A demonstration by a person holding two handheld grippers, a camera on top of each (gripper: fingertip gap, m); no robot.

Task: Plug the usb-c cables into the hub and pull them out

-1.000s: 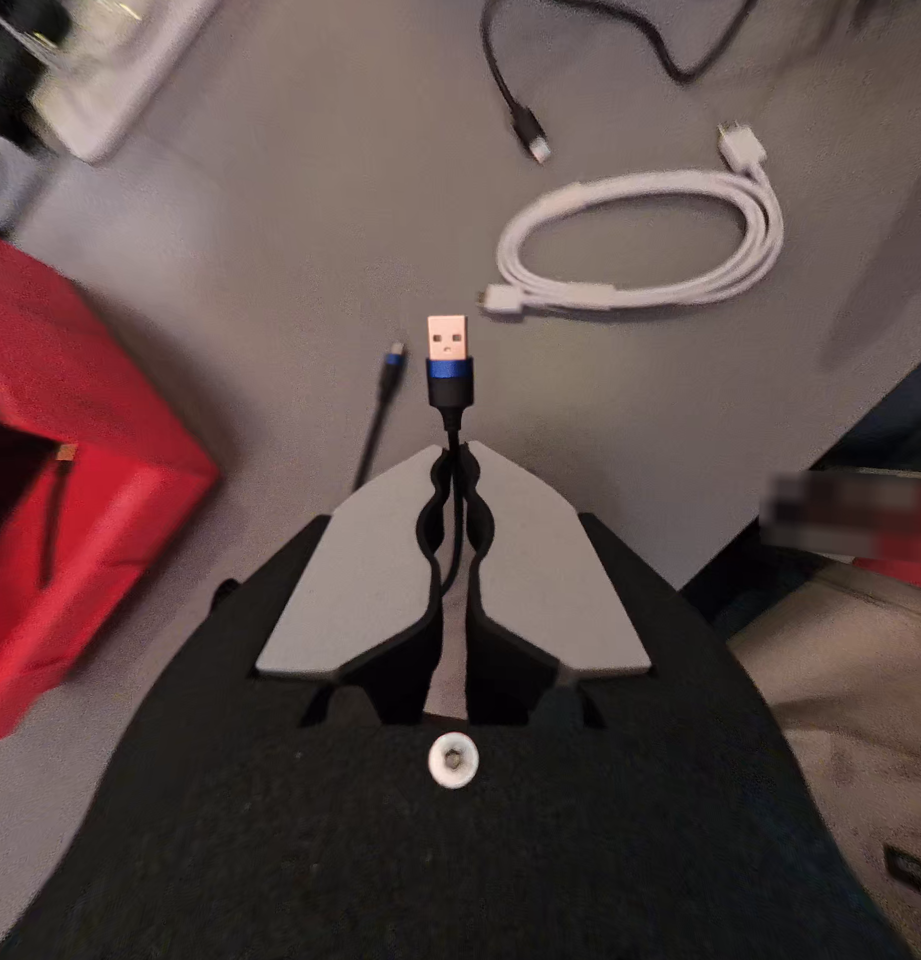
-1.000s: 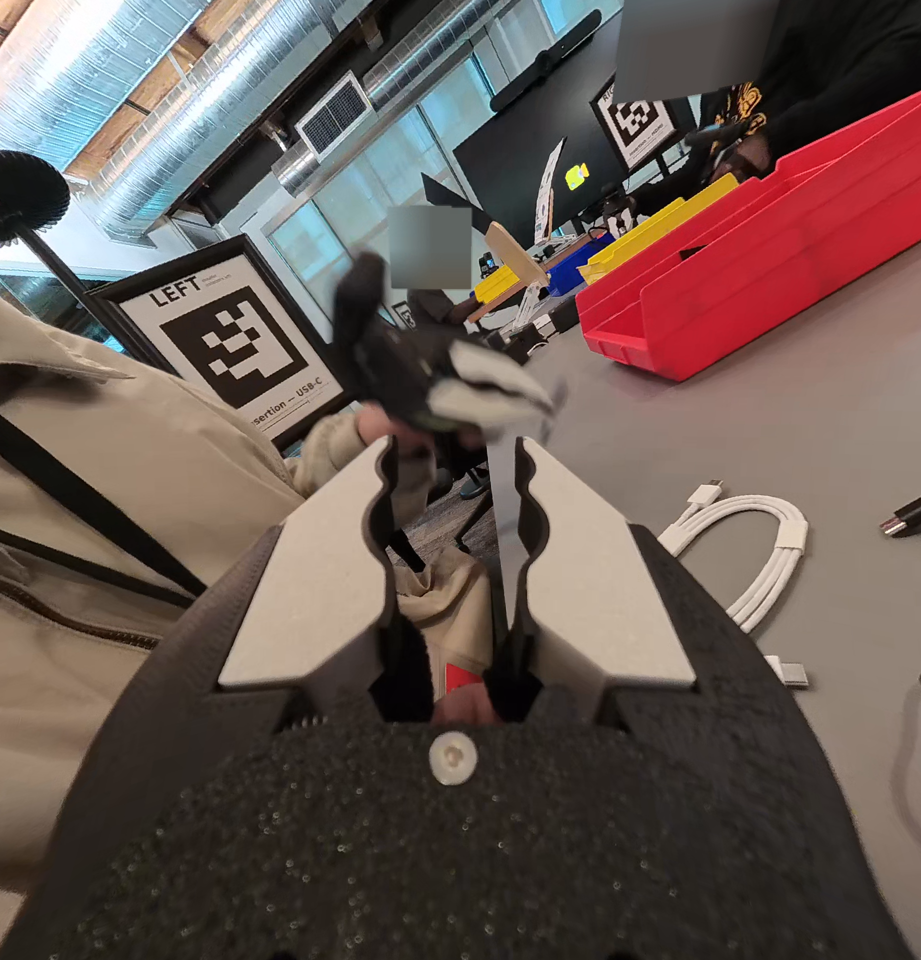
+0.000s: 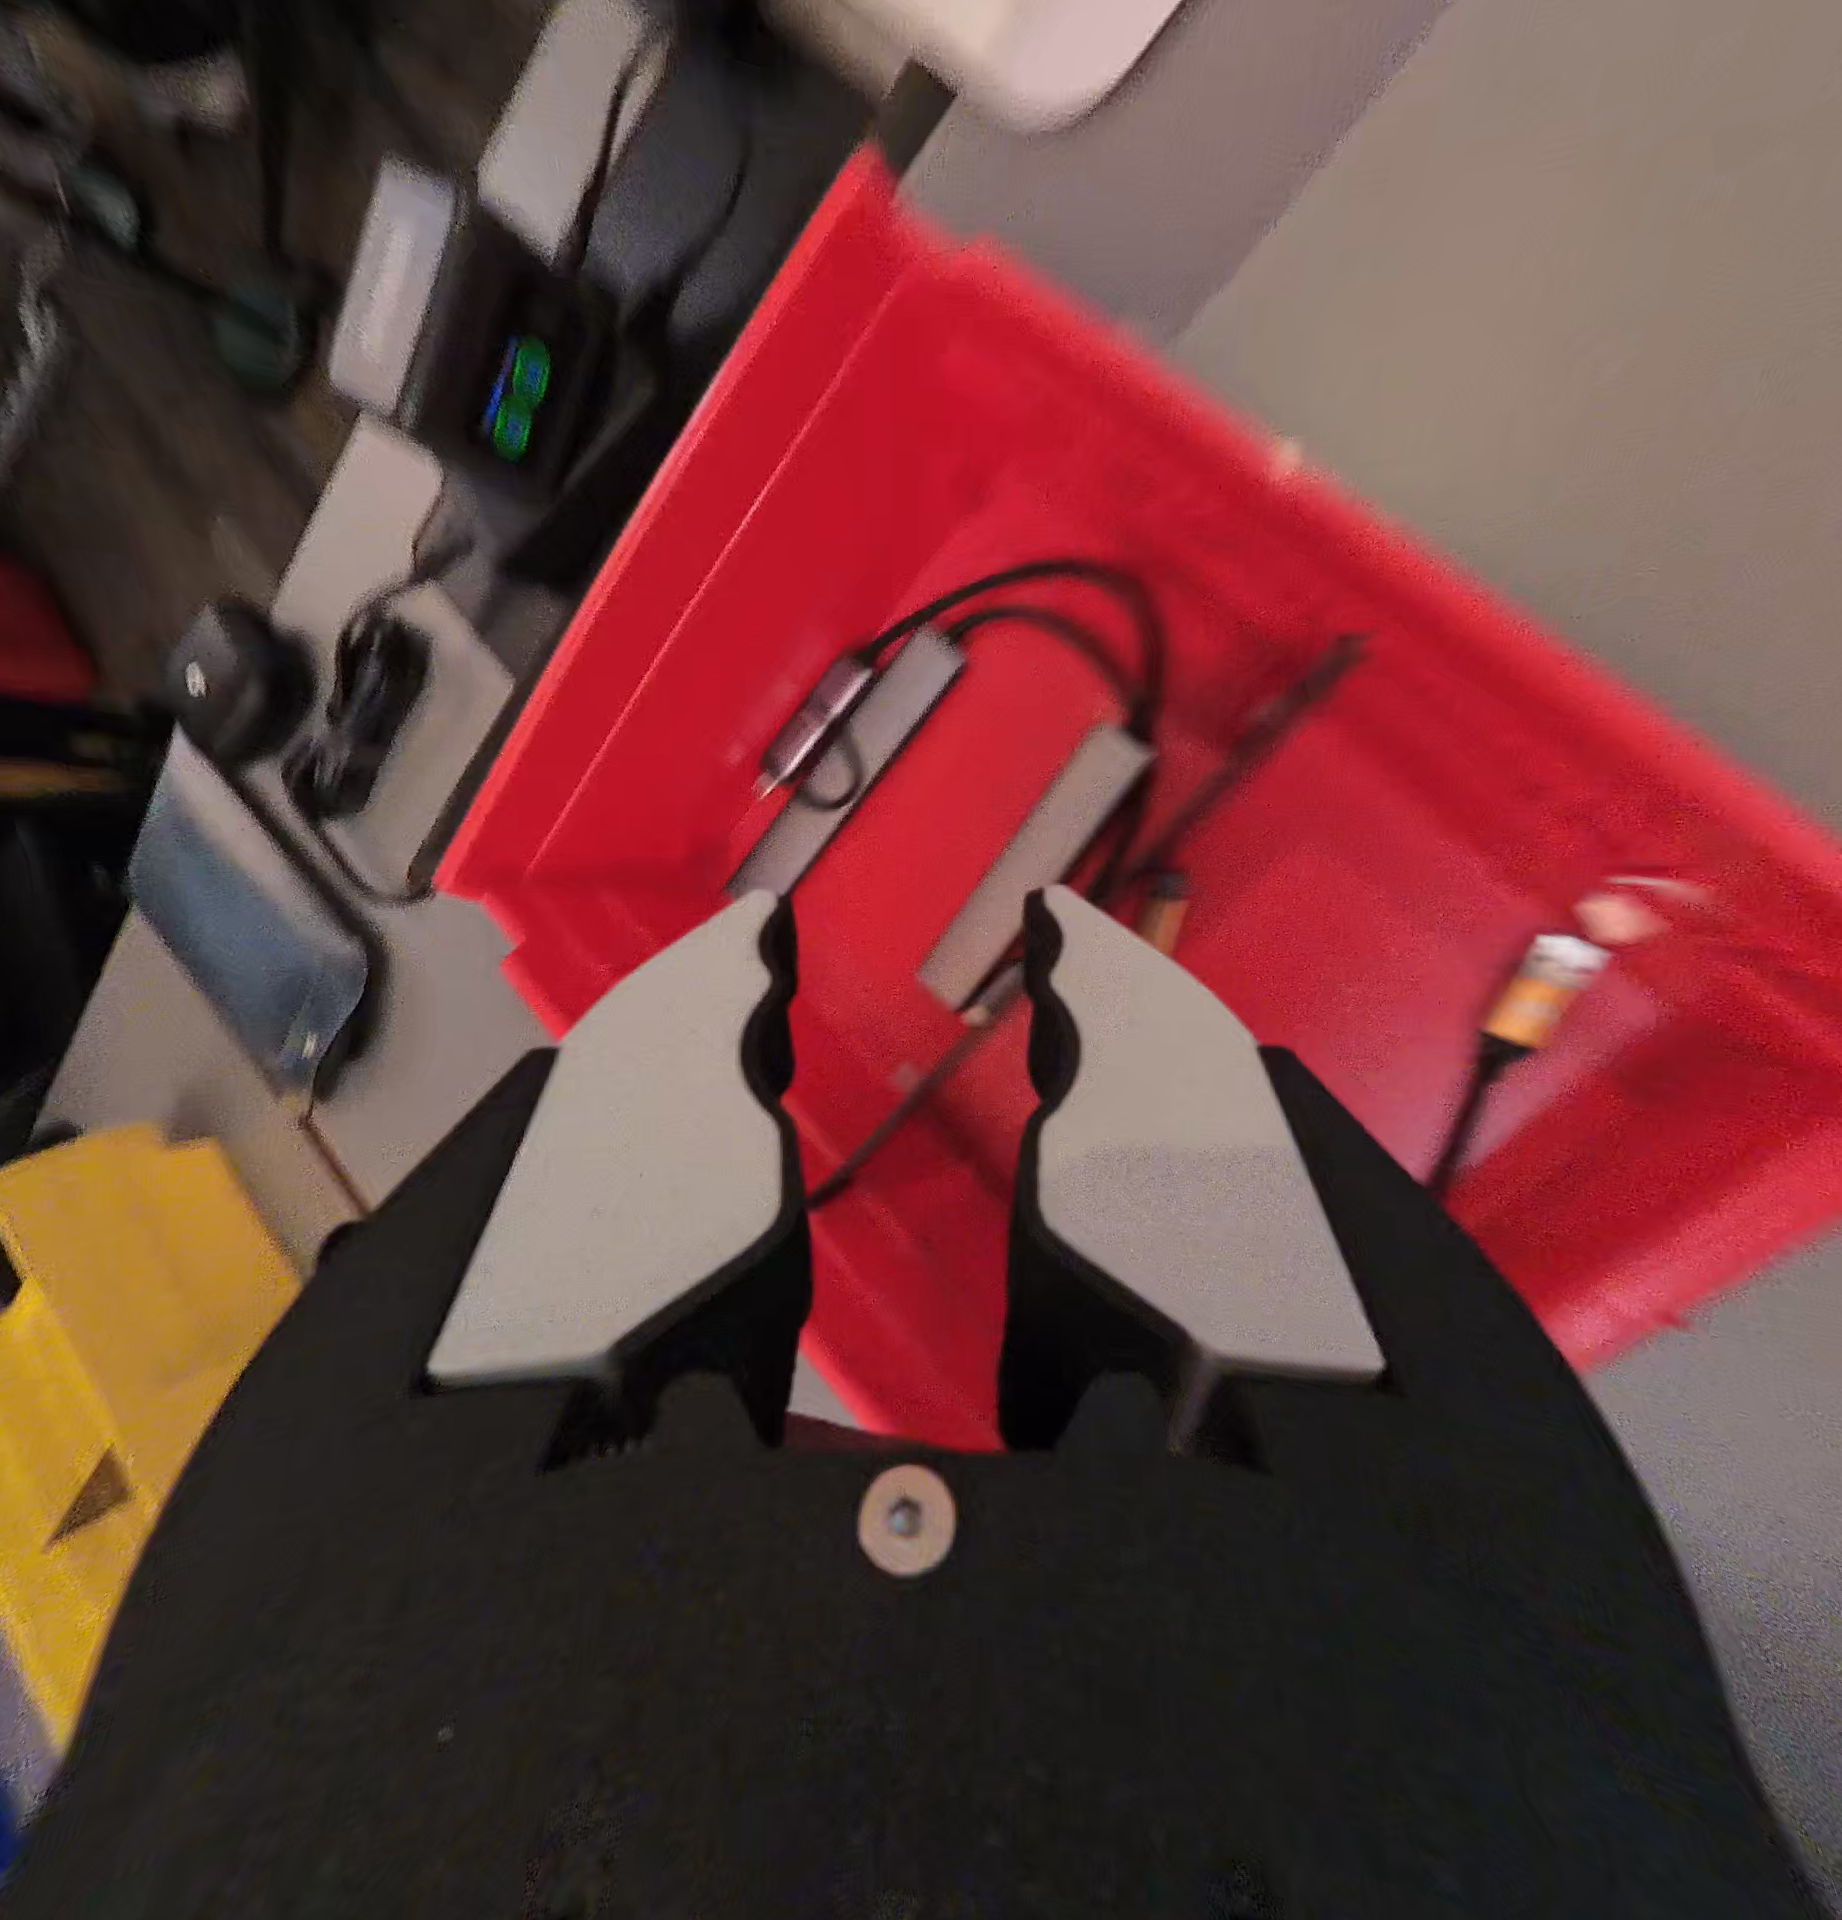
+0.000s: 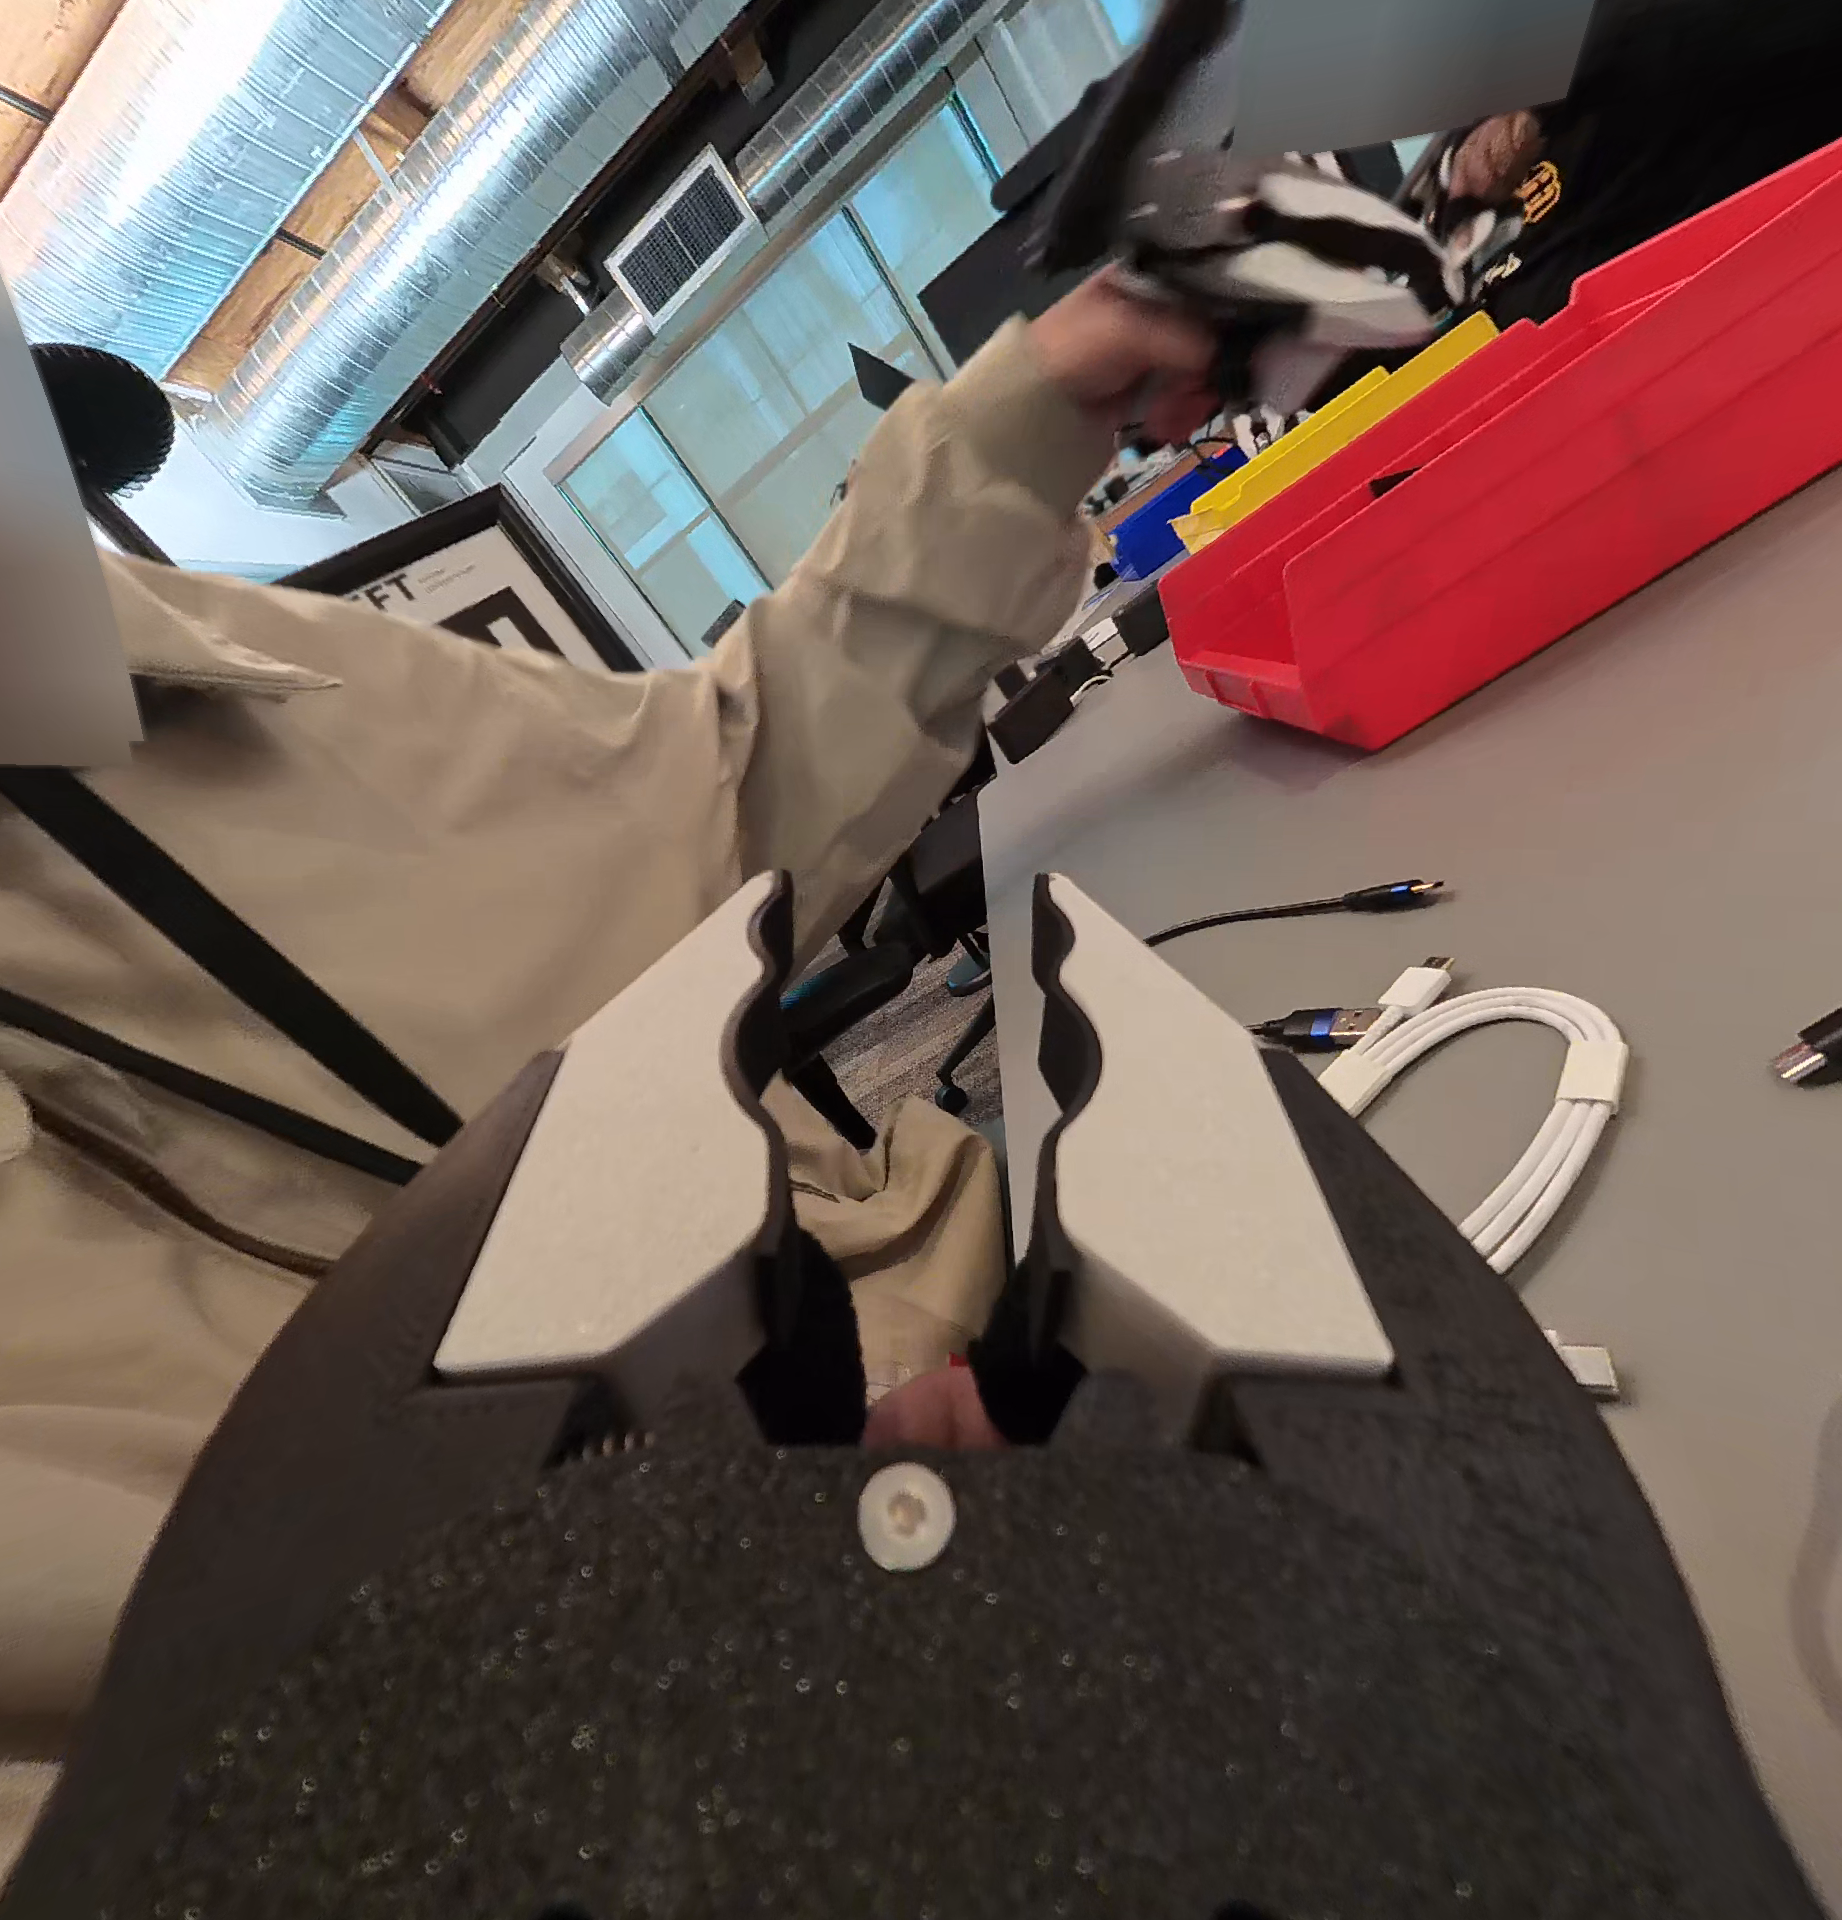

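1. Left wrist view: the left claw (image 3: 909,914) hangs above the red bin (image 3: 1260,582), its two grey fingers (image 3: 647,1132) spread apart with nothing between them. I judge it is positioned to reach down for a hub.
2. Two grey hubs lie inside the bin. The nearer hub (image 3: 1042,862) sits just ahead of the claw's right finger, and the farther hub (image 3: 855,769) lies beside it with its own lead folded over it. Black cables (image 3: 1249,738) trail across the bin floor, and one thin lead runs under the left finger.
3. Room is tight here. The bin's walls stand close on the left, and loose leads crowd the nearer hub, so a straight descent looks safest. The view is blurred, so I cannot tell which ports are filled.
4. Right wrist view: the right claw (image 4: 909,904) is also spread apart and holding nothing. It is held level at the tabletop (image 4: 1519,790) edge, pointing past it toward the person's beige sleeve (image 4: 605,769).
5. Loose cables wait on the tabletop to its right: a coiled white cable (image 4: 1499,1101), a black cable with a blue-ringed plug (image 4: 1322,1023), and another thin black one (image 4: 1301,912). They are well apart from the red bin (image 4: 1519,520), with bare surface between.
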